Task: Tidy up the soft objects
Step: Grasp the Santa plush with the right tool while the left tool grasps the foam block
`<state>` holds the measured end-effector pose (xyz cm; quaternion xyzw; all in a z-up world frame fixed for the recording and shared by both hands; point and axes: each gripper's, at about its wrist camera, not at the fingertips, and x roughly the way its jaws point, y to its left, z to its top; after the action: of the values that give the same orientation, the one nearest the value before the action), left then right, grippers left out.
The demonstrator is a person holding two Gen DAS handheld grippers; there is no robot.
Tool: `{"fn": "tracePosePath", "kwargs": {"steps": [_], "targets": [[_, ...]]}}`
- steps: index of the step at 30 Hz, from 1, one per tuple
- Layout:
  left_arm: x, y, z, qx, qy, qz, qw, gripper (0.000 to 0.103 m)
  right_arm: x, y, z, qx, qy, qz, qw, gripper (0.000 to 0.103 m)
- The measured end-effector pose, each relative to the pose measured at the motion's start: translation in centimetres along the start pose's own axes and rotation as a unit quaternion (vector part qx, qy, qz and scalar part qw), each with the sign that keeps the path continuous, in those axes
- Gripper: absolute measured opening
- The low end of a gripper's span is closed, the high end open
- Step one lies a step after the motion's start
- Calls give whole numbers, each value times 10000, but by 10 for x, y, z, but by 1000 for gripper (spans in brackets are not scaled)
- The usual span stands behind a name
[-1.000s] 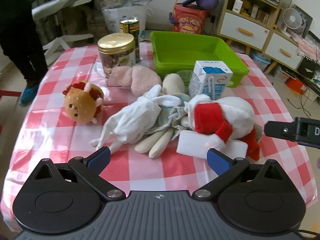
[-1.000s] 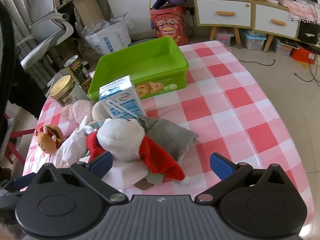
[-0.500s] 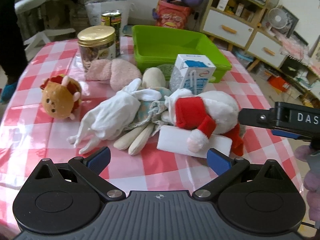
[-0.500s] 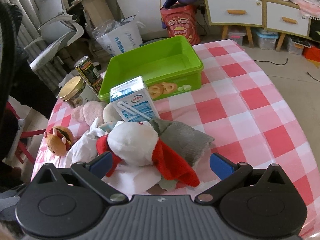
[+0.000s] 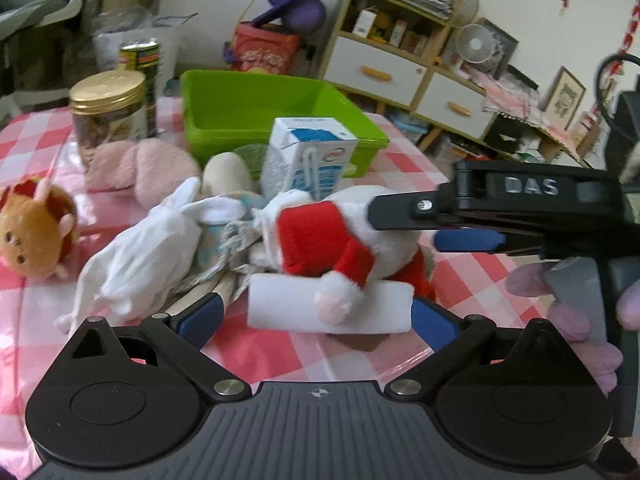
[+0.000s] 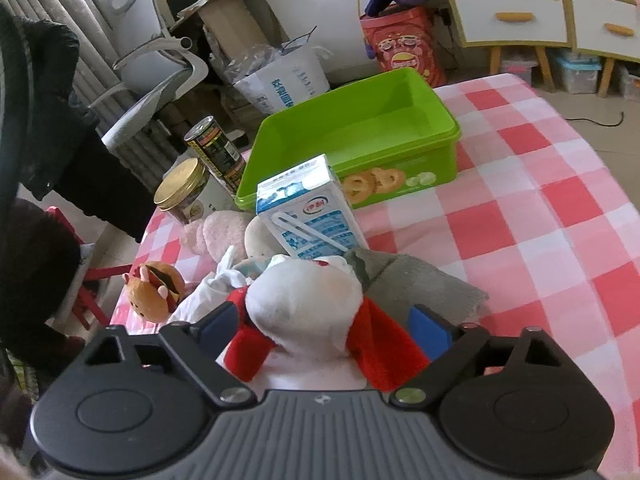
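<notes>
1. On the red-and-white checked tabletop (image 6: 540, 208), the white plush toy with red hat and scarf (image 6: 308, 312) lies in a heap of soft items, in front of the blue-and-white milk carton (image 6: 308, 212) and the empty green plastic bin (image 6: 360, 136).
2. The right tool (image 6: 324, 326) straddles the plush toy: the toy's white body sits between its two blue pads, directly ahead.
3. The right tool's jaws have just been closing; a gap shows on both sides, so no grip is judged made yet.
4. The left tool (image 5: 316, 320) is released and holds nothing; the flat white foam block (image 5: 328, 308) lies between its pads.
5. The right tool is nearer the toy. Both tools pitch downward toward the heap; a gloved hand (image 5: 568, 320) holds the right tool.
6. The toy's long axis runs roughly along the right tool's pointing line.
</notes>
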<state>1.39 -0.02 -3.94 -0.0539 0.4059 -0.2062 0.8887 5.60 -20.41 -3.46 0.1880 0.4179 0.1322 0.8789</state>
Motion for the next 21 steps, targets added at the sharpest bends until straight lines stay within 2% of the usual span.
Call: {"fn": "tracePosePath", "kwargs": {"steps": [6,11,13,21], "targets": [[14,-6,-2,204,27,72,9998,96,14,-3,0,-38,71,28,10000,62],[21,-12,-5,289,42,204,9994,98,17,-6,0,77,110,215,9997,47],[21,-15,-5,309,10,229,9993,98,16,-6,-1,91,123,310,9994,36],[24,-19,-4,228,-18,172,9996,94,12,-8,-1,207,60,338,9992,27]]}}
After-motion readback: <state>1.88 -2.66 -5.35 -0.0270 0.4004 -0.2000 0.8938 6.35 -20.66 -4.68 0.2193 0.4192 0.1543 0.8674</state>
